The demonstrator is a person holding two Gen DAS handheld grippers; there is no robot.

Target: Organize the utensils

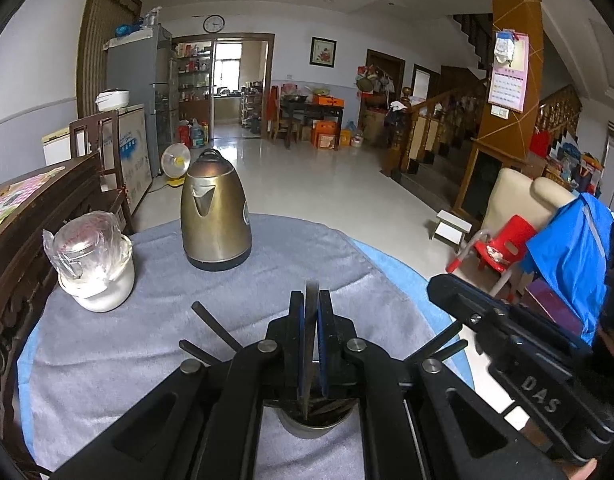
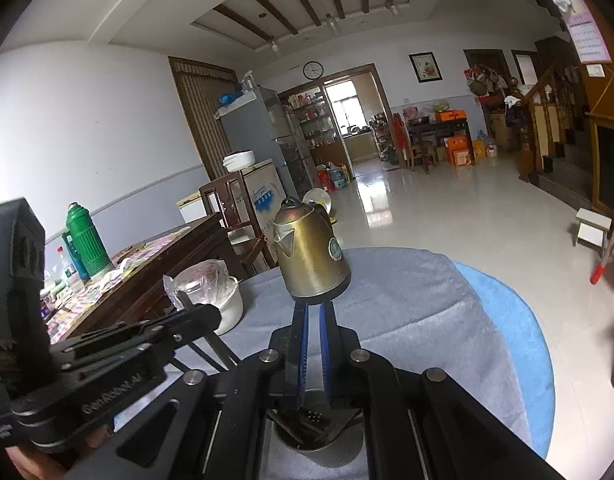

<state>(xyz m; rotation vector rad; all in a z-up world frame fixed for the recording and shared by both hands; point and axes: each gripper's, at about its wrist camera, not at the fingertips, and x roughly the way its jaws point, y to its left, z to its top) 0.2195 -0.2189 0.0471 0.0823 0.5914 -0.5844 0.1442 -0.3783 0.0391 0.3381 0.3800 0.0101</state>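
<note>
My left gripper [image 1: 311,300] is shut on a thin dark utensil handle [image 1: 311,288] that stands upright between its blue pads and pokes above the tips. The handle runs down into a metal utensil holder [image 1: 315,426] right under the jaws. Other dark handles [image 1: 215,322] lean out of the holder to both sides. In the right wrist view, my right gripper [image 2: 313,308] is shut with nothing between its pads, above the same holder [image 2: 319,446], which has dark utensils inside. The two grippers sit side by side over it.
A brass-coloured kettle [image 1: 215,216] stands at the far side of the round table with its grey cloth [image 1: 107,360]. A white pot with a plastic-wrapped lid [image 1: 95,268] sits at the left. A dark wooden table [image 2: 155,264] adjoins on the left; a red chair [image 1: 503,244] stands on the right.
</note>
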